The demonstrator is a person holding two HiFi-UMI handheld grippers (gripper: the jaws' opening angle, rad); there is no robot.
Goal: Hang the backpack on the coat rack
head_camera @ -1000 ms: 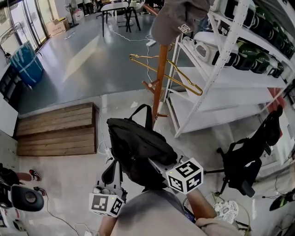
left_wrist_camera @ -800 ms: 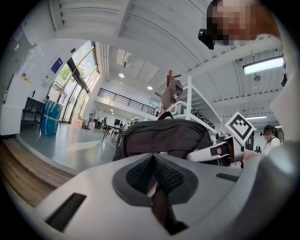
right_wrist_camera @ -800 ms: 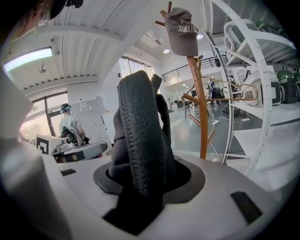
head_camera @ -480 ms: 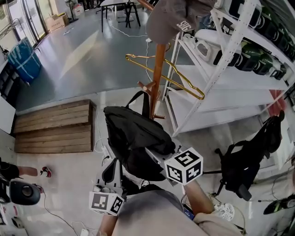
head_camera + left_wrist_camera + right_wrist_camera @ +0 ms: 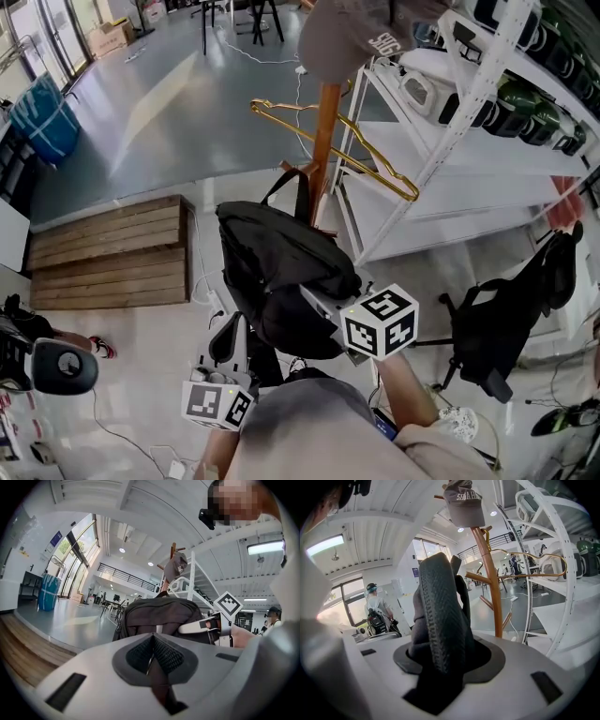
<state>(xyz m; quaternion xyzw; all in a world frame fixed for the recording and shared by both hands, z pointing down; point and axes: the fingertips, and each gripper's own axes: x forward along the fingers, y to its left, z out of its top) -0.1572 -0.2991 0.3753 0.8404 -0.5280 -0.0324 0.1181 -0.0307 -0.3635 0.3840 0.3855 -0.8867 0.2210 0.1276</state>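
Holding the backpack [image 5: 281, 272] aloft just before the coat rack [image 5: 322, 131]: right tongs [image 5: 440, 653] clamped on a padded strap, left tongs [image 5: 152, 658] pinched together on a thin strap. Recommend raising the top loop [image 5: 286, 187] above a free peg [image 5: 298, 173], then lowering squarely.

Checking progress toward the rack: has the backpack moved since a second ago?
Yes. The backpack has come nearer the coat rack: in the head view its top loop now overlaps the lower pegs.
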